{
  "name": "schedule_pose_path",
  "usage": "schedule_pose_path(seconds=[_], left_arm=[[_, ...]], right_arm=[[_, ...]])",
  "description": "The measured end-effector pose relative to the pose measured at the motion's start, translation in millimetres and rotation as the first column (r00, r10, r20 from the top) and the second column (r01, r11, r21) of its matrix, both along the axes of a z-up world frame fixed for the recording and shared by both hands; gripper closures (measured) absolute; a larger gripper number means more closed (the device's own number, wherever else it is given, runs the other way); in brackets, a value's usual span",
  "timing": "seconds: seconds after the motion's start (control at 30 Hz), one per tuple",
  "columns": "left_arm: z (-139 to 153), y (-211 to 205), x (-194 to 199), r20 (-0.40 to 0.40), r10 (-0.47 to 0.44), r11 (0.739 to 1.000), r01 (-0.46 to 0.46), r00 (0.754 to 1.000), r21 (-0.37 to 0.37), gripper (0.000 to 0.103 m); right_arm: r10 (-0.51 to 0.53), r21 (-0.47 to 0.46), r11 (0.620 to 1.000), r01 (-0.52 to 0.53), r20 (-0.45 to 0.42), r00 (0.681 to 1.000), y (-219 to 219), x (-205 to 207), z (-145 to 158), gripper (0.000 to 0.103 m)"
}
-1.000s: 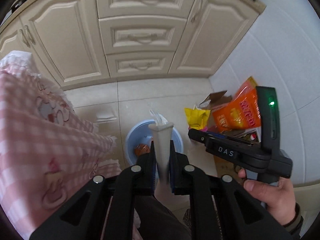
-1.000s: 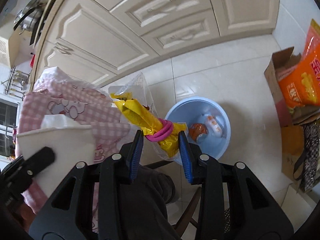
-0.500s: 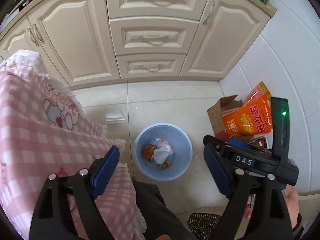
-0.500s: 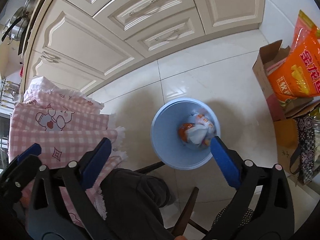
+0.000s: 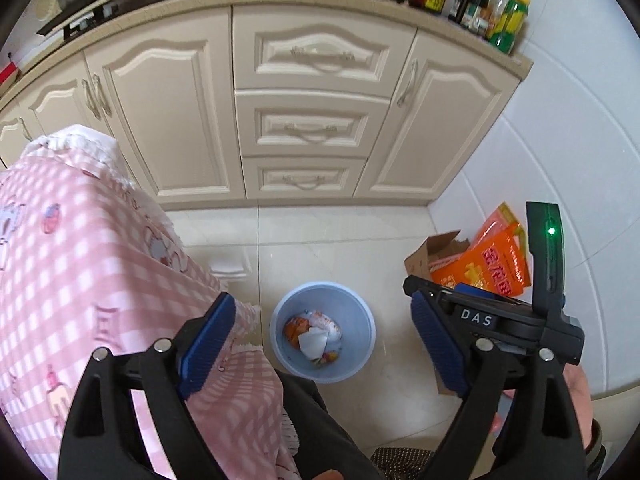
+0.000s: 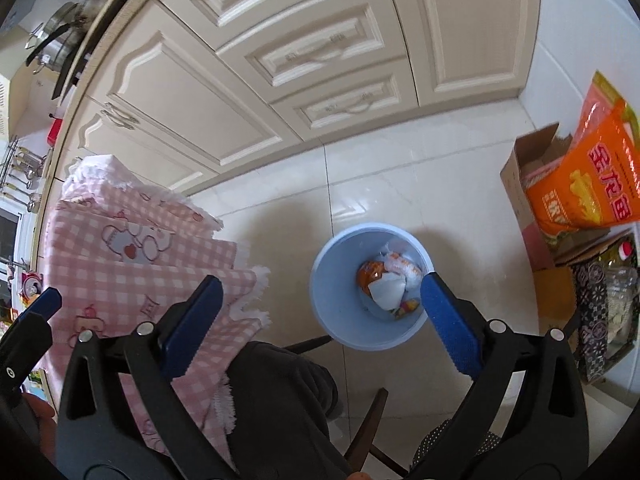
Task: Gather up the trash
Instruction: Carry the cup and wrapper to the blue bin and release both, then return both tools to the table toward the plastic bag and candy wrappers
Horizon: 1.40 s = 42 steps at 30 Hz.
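Note:
A light blue bin (image 5: 325,287) stands on the tiled floor, seen from above. Inside it lies trash (image 5: 314,335): a white paper piece on orange and printed wrappers. My left gripper (image 5: 320,304) hangs high over the bin, its jaws opening, with nothing between the blue pads. In the right wrist view the bin (image 6: 332,248) and the trash (image 6: 386,286) show below my right gripper (image 6: 320,282), which is wide open and holds nothing. The right gripper's body (image 5: 480,318) shows at the right of the left wrist view.
A table under a pink checked cloth (image 5: 80,280) is on the left. Cream cabinets (image 5: 308,132) run along the back. A cardboard box with an orange bag (image 5: 500,264) stands by the white wall. The person's dark trouser leg (image 6: 280,400) and a chair leg (image 6: 370,416) are below.
Both grippers opened and rose. The white paper cup left the left jaws and the yellow bag with the pink band left the right jaws; white paper now lies in the bin.

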<state>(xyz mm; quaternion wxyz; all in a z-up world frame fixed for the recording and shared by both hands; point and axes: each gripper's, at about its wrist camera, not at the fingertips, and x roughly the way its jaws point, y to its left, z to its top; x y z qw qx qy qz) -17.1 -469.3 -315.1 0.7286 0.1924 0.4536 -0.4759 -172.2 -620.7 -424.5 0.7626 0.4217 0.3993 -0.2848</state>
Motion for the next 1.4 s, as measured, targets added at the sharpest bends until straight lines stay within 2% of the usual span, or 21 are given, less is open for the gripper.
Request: schedule_pose_path(seconds=[0.23,0.43,0.63,0.8,1.0,1.2,1.3,1.4], left_arm=[[49,36,8,0.044,0.043,0.993,-0.038,0.998,-0.114,0.016],[89,72,18,0.1,0.11,0.976,-0.089,0.989,-0.199,0.016],[127,118,31,0.153,0.199,0.947,-0.15,0.968,-0.284,0.015],[154,162,45,0.178,0.301,0.909,-0.225,0.937,-0.35,0.014],[184,225,60,0.231,0.444,0.848,-0.323,0.866,-0.421,0.012],[202,289,74,0.267,0.583,0.777,-0.43,0.767,-0.46,0.01],[205,324,81,0.274,0.647,0.735,-0.487,0.711,-0.472,0.01],[204,350,87,0.281,0.688,0.705,-0.524,0.669,-0.478,0.01]], right_arm=[[0.026,-0.099,0.995,-0.019,0.067,0.997,16,15,60,0.006],[0.109,-0.18,0.98,-0.086,0.122,0.987,42,42,111,0.006],[0.228,-0.262,0.949,-0.177,0.177,0.957,84,82,161,0.006],[0.337,-0.329,0.908,-0.258,0.21,0.918,124,115,196,0.006],[0.468,-0.421,0.839,-0.345,0.236,0.851,178,154,238,0.006],[0.591,-0.507,0.751,-0.424,0.229,0.773,237,186,268,0.006],[0.642,-0.539,0.706,-0.459,0.214,0.736,265,198,276,0.006],[0.687,-0.568,0.658,-0.494,0.185,0.703,291,212,280,0.006]])
